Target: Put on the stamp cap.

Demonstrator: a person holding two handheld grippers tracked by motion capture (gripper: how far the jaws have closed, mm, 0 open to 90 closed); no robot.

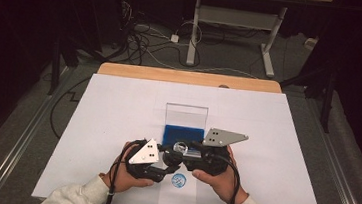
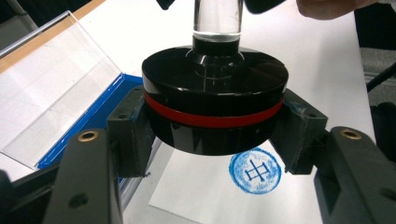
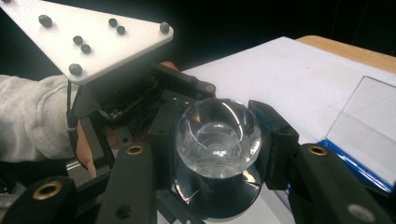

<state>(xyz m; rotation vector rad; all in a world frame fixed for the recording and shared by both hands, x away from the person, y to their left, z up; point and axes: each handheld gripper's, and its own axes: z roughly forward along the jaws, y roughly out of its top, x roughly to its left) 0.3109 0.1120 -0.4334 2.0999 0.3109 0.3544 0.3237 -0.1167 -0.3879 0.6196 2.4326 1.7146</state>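
Both grippers clamp one stamp [image 2: 214, 100]: left gripper [image 2: 212, 135] on its black base, right gripper [image 3: 217, 140] on its clear handle. Below, a blue print [image 2: 255, 171] marks the paper [image 2: 196, 196].

Stamp [image 2: 214, 107]: glossy black plastic base, clear handle.

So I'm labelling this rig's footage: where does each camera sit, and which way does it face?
High view: above the person's side, facing forward and down on the table; forearms, hands and both grippers show.
Left gripper view: on the left gripper, looking along its jaws at the stamp's black base.
Right gripper view: on the right gripper, looking along its jaws at the stamp's clear knob; the left sleeve shows beyond.
Shared: both gripper views show the blue ink pad case.
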